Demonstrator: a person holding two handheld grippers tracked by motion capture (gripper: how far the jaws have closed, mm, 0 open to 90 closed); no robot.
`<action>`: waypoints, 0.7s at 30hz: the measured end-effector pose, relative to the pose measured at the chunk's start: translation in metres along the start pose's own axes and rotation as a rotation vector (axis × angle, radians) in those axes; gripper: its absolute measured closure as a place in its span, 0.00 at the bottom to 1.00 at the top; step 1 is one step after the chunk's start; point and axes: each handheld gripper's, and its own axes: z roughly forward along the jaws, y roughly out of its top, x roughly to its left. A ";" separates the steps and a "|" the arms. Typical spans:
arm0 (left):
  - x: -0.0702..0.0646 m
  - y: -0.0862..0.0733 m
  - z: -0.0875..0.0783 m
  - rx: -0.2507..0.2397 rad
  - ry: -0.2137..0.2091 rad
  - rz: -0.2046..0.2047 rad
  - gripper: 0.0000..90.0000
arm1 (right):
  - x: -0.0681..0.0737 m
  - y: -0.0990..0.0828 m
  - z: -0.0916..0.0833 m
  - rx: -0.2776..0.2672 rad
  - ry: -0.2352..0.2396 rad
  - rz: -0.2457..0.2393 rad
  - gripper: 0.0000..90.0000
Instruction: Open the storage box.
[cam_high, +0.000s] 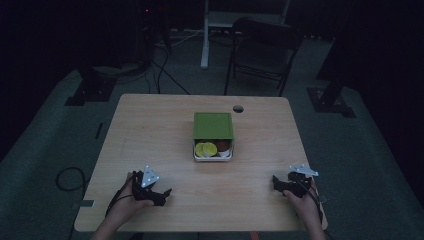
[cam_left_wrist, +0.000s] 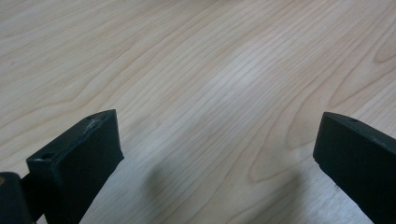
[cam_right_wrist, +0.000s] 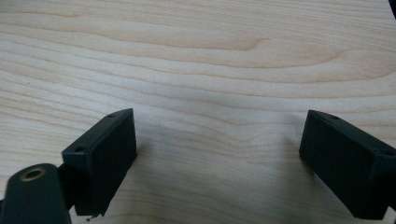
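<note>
A white box (cam_high: 213, 156) with a green lid (cam_high: 213, 125) slid partway back sits at the middle of the wooden table (cam_high: 150, 135). In its uncovered front part lie two yellow-green round pieces (cam_high: 206, 149) and a dark reddish one (cam_high: 222, 145). My left gripper (cam_high: 162, 194) rests near the front left of the table, held by a hand. In the left gripper view its jaws stand wide apart over bare wood, so my left gripper (cam_left_wrist: 217, 140) is open. My right gripper (cam_high: 278, 184) rests near the front right; my right gripper (cam_right_wrist: 219, 140) is open too, with nothing between its jaws.
A round cable hole (cam_high: 238, 108) is in the table near its far edge. A dark folding chair (cam_high: 262, 52) stands beyond the table. Cables (cam_high: 67, 177) lie on the grey floor at left. The room is dim.
</note>
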 end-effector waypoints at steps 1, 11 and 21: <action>-0.001 0.001 0.001 -0.004 -0.002 0.005 0.01 | 0.000 0.000 0.000 0.000 0.000 0.000 0.12; -0.014 0.019 0.007 -0.049 0.001 0.089 0.01 | 0.000 0.000 0.000 0.000 0.000 0.000 0.12; -0.028 0.034 0.015 -0.075 0.000 0.160 0.01 | 0.000 0.000 0.000 0.000 0.000 0.000 0.12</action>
